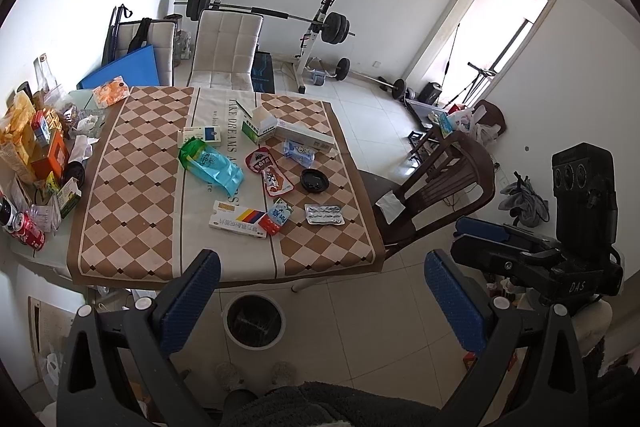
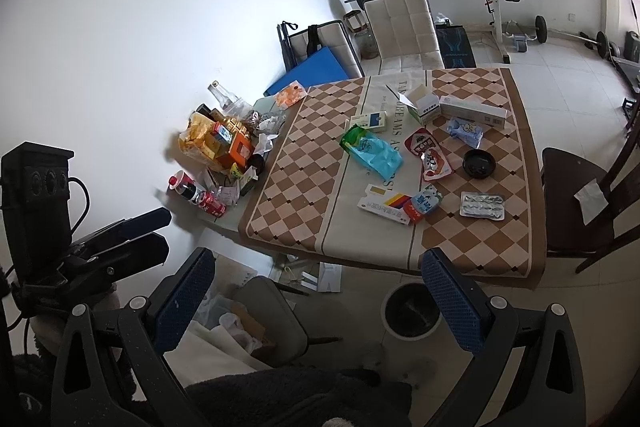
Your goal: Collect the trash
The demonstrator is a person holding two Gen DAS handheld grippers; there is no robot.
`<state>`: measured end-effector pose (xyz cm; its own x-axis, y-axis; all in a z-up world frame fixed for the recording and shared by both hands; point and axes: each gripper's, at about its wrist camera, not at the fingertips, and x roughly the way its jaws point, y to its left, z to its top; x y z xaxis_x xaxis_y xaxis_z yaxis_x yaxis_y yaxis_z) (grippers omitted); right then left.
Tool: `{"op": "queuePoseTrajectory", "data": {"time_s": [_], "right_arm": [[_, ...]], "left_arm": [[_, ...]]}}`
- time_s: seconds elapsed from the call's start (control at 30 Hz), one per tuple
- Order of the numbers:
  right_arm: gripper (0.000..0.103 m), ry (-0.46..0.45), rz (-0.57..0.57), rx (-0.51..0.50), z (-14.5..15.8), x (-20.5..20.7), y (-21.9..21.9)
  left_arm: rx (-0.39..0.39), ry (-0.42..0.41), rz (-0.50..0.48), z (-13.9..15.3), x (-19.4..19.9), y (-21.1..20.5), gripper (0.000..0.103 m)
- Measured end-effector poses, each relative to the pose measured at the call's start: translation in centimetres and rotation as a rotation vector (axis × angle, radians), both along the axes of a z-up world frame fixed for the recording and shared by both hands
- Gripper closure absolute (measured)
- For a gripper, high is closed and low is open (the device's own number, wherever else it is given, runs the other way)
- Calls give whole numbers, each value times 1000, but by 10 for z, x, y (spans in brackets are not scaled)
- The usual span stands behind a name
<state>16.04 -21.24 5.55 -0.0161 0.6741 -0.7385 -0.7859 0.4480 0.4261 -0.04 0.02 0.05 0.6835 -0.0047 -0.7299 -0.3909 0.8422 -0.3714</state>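
Observation:
Trash lies on a checkered tablecloth point(image 1: 132, 195) point(image 2: 296, 187): a teal bag point(image 1: 214, 167) point(image 2: 376, 151), a red snack wrapper point(image 1: 270, 169) point(image 2: 430, 155), a medicine box point(image 1: 236, 223) point(image 2: 384, 205), a blister pack point(image 1: 324, 215) point(image 2: 482, 205), a black ashtray point(image 1: 314, 181) point(image 2: 478, 163) and white cartons point(image 1: 262, 127) point(image 2: 430, 107). A waste bin point(image 1: 254, 321) point(image 2: 410, 311) stands on the floor by the table's near edge. My left gripper point(image 1: 320, 303) is open and empty above the bin. My right gripper point(image 2: 316, 303) is open and empty, short of the table.
A pile of boxes, bottles and a red can point(image 1: 30, 235) point(image 2: 212, 203) crowds the table's left side. A dark wooden chair point(image 1: 436, 183) point(image 2: 576, 203) stands at the right. A white chair point(image 1: 226, 47) point(image 2: 404, 27) and a barbell rack point(image 1: 316, 23) stand behind.

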Motion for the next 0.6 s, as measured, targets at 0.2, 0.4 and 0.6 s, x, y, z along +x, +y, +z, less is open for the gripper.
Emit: {"op": "queuePoseTrajectory", "data": {"time_s": [0.2, 0.4, 0.6], "right_arm": [[0, 7, 3, 5, -1, 5, -5], [0, 10, 3, 7, 0, 7, -5], [0, 9, 4, 8, 0, 7, -5]], "left_arm": [[-2, 0, -1, 4, 6, 2, 0], [-3, -1, -3, 4, 6, 1, 0], [-8, -6, -8, 7, 22, -7, 0]]}}
